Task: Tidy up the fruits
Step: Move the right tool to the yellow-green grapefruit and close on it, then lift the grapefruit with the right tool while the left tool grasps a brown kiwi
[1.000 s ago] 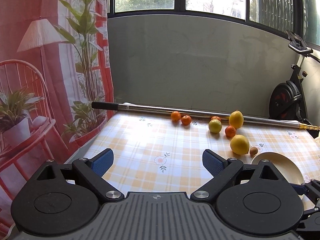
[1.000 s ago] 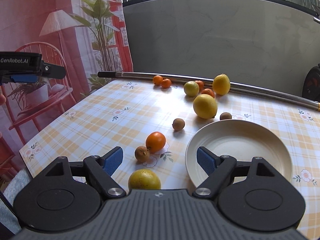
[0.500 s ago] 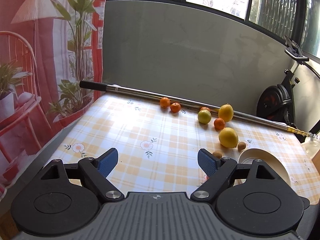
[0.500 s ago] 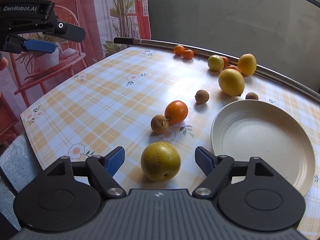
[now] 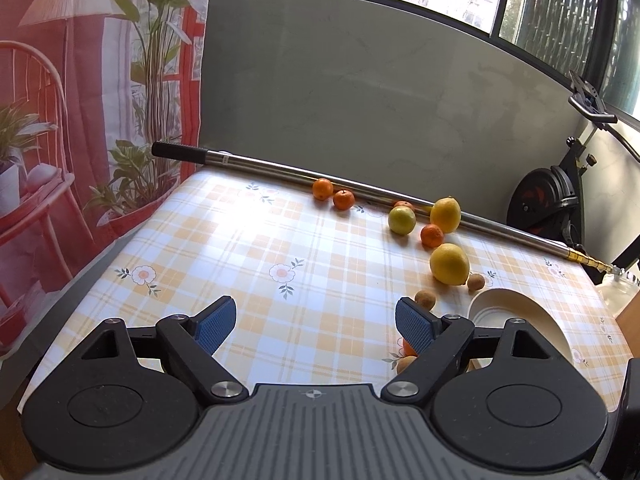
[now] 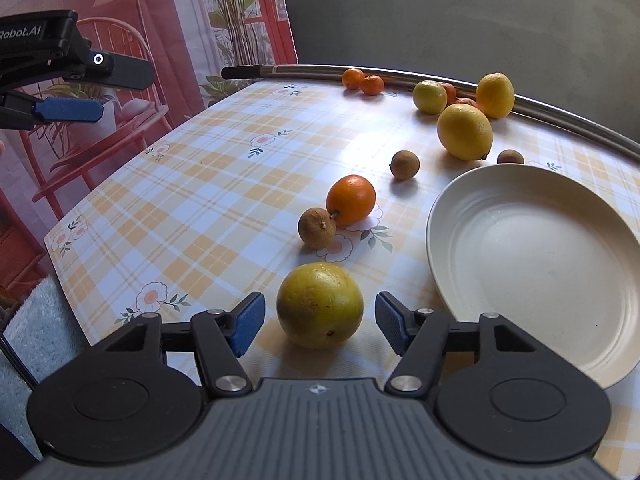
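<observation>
My right gripper [image 6: 320,326] is open low over the table, its blue pads on either side of a yellow-green round fruit [image 6: 320,305], apart from it. Beyond lie a small brown fruit [image 6: 317,227], an orange [image 6: 351,199] and another brown fruit [image 6: 405,164]. A cream plate [image 6: 448,216] sits to the right, with nothing in it. My left gripper [image 5: 315,322] is open and empty above the table's near left part. A large lemon [image 5: 449,263], several mandarins and another lemon [image 5: 445,215] lie near the far edge.
A long metal pole [image 5: 280,170] lies along the table's far edge against the grey wall. An exercise bike [image 5: 548,196] stands at the far right. The left gripper shows in the right wrist view [image 6: 68,109] over the table's left edge. A red printed curtain hangs left.
My right gripper has moved forward and down, so the yellow-green fruit now sits between its pads. My left gripper has drifted left and tilted down over the table.
</observation>
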The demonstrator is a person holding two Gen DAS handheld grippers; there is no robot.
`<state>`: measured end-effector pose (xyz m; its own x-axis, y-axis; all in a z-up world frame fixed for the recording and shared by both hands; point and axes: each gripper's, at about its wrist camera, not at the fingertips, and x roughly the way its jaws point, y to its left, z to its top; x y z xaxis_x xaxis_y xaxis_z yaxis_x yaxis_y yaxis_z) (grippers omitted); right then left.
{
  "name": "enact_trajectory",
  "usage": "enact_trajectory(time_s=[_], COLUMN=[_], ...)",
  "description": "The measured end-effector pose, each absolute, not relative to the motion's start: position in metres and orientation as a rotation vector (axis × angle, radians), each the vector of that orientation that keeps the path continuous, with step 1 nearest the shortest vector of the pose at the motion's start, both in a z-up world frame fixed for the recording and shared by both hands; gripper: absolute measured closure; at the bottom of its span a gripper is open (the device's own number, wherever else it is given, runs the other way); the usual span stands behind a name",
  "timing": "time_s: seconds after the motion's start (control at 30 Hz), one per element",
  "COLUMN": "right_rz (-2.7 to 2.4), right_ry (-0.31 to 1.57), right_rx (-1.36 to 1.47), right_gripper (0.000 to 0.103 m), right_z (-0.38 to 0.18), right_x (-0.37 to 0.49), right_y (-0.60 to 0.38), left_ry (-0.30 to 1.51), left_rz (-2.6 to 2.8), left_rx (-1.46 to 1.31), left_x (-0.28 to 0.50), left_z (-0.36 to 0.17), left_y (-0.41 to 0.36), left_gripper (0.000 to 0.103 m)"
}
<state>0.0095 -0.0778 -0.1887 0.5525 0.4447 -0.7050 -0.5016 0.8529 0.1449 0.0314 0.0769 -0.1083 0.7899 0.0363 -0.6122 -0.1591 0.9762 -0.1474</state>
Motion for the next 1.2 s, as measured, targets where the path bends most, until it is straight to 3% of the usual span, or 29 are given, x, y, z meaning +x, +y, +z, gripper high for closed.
enact_trajectory(time_s=[0.4, 0.5, 1.2], right_rz=[0.551, 0.555, 0.427], right_ry=[0.812, 0.812, 0.619], right_rx=[-0.054, -0.045, 0.069], right_gripper=[0.048, 0.054, 0.054], right_z=[-0.192, -0.191, -0.145], right_x=[0.008, 0.009, 0.008], right_y=[-0.079, -0.081, -0.147], left_ry=[0.699, 0.698, 0.709], left_rz=[0.109, 0.136, 0.187], left_rx=[-0.130, -0.122, -0.022], left_x=[0.034, 0.033, 0.044], left_z=[-0.111, -0.111, -0.116], left_y=[0.063, 0.063, 0.038], left_gripper=[0.014, 0.014, 0.008])
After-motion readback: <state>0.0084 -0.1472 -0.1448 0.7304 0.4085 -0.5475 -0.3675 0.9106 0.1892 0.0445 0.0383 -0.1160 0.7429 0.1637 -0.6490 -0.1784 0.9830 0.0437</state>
